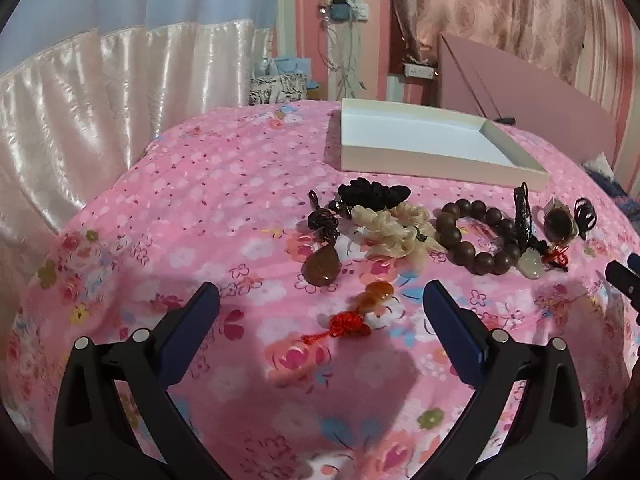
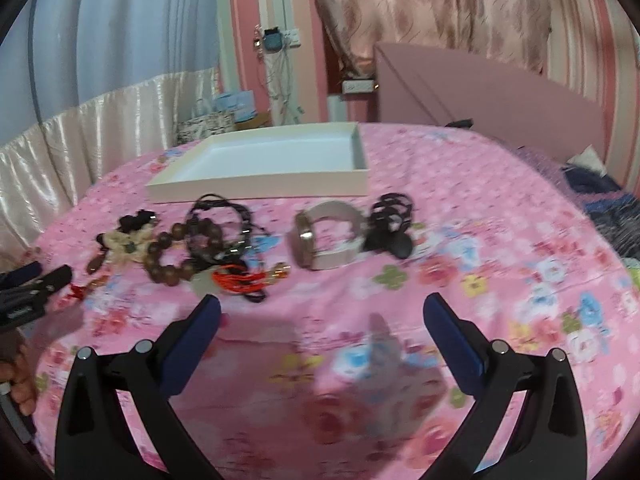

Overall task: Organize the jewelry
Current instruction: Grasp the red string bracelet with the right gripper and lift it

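While left hand-held gripper (image 1: 320,300) gapes | amber pendant (image 1: 374,296) between fingers

Left gripper (image 1: 320,300) spread wide over amber pendant (image 1: 374,297); wooden bead bracelet (image 1: 476,236), white tray (image 1: 424,140) beyond

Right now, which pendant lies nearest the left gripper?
The orange gourd pendant with the red knotted cord, lying between the open left gripper fingers; the brown teardrop pendant lies farther.

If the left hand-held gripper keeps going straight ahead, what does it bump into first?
Probably the small orange pendant with the red knotted cord. It lies on the pink floral cloth right between the open fingers of the left hand-held gripper. Depth is hard to judge, though.
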The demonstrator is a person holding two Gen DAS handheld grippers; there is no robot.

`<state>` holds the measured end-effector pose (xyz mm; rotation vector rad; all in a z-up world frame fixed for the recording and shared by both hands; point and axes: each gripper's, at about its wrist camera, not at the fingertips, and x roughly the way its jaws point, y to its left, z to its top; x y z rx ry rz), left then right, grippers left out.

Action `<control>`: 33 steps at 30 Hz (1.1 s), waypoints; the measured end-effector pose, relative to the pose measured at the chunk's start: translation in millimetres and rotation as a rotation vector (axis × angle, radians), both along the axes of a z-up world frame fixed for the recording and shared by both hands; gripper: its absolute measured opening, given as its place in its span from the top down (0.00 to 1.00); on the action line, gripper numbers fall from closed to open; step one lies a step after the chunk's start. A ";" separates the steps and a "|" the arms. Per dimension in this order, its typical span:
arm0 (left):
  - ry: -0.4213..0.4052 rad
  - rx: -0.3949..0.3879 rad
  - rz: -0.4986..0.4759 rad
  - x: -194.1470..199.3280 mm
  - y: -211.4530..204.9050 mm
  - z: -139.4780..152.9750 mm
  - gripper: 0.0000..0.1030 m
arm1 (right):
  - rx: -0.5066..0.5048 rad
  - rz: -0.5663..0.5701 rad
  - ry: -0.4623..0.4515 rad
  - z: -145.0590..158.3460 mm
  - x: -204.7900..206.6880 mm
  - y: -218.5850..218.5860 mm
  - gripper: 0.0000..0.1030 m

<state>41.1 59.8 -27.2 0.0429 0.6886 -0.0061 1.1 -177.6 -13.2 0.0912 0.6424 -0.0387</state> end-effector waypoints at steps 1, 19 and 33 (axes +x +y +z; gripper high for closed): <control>0.030 0.014 -0.020 5.9 -1.0 -3.4 0.06 | -0.001 0.010 0.006 -0.2 1.9 4.6 0.02; 0.181 -0.142 -0.094 29.7 12.0 -25.8 0.65 | 0.032 0.116 0.183 -21.3 60.7 36.1 0.82; 0.109 -0.197 -0.109 9.2 23.0 -16.4 0.94 | 0.110 0.121 0.012 8.7 16.4 11.8 0.96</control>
